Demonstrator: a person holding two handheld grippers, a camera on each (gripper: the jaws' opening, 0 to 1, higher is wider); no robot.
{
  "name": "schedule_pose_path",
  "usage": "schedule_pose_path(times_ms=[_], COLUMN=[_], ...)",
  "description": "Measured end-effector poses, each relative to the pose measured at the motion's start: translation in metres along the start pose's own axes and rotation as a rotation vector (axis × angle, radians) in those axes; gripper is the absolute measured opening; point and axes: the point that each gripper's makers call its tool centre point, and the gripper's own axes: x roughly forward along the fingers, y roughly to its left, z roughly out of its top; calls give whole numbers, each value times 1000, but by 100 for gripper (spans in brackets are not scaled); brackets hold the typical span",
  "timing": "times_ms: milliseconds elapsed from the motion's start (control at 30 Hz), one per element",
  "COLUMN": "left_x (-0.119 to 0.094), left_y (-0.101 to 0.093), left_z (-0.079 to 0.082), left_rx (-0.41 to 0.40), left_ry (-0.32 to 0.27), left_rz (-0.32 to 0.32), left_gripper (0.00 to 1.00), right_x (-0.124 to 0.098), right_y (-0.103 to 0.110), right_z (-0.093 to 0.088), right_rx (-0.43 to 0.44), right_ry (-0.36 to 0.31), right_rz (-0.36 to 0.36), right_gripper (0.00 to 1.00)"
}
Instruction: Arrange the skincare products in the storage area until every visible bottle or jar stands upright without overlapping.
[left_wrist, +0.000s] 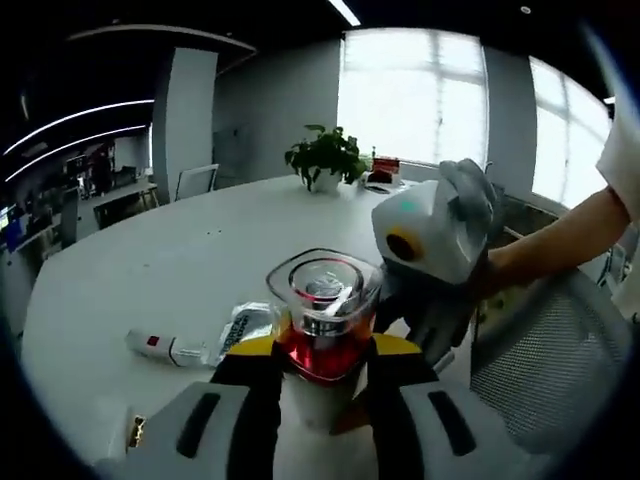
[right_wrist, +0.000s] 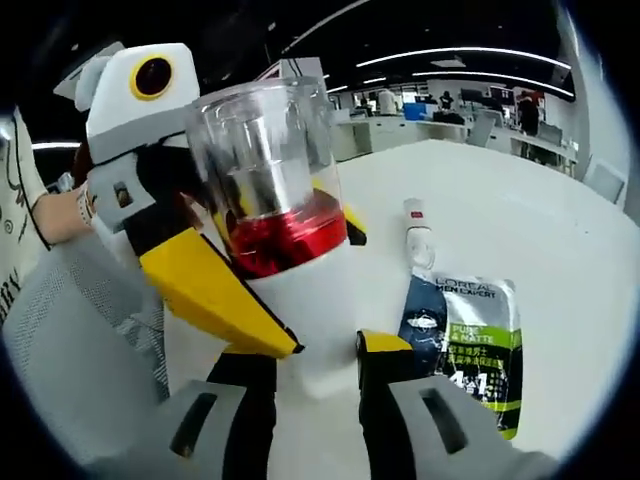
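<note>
the bottle (left_wrist: 325, 335), white below with a red band and a clear cap, stands upright above the white table (left_wrist: 150, 270), lifted between both claws. in the left gripper view the left gripper (left_wrist: 322, 385) has its yellow-tipped jaws closed on the bottle's white body, and the right gripper (left_wrist: 430, 250) comes in from the right, close against the bottle's far side. in the right gripper view the right gripper (right_wrist: 315, 365) clamps the bottle's base (right_wrist: 320, 300), with the left gripper (right_wrist: 215, 285) pressing in from the left. a small white tube (left_wrist: 165, 347) and a green-and-dark sachet (right_wrist: 465, 335) lie flat on the table near the bottle. a mesh chair back (left_wrist: 545, 360) stands at the table's near edge. the far tabletop lies open up to a potted plant (left_wrist: 325, 157).
</note>
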Motion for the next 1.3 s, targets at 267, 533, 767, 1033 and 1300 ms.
schedule_pose_path(times_ms=[267,533,767,1033,1300], left_x=[-1,-2,-3,-7,-7], left_y=[2,1,0,6,3], left_z=[1,3,-7,-16,-30], left_rx=[49,69,59,62,69], left_ry=[-23,-42,-12,24,70], left_rz=[0,-24,-49,-58,-63], left_gripper=[28,29,35,32,28], right_x=[2,-7,-32,-65,-73], right_y=[-2,3,2,5,14], right_z=[-2,-9,-5,12,54], right_rx=[-19,-28,50,74,118], right_ry=[27,83,48,-33,-166], right_rz=[-22,-26,-52,-88,-87], right_gripper=[32,41,42,43,44])
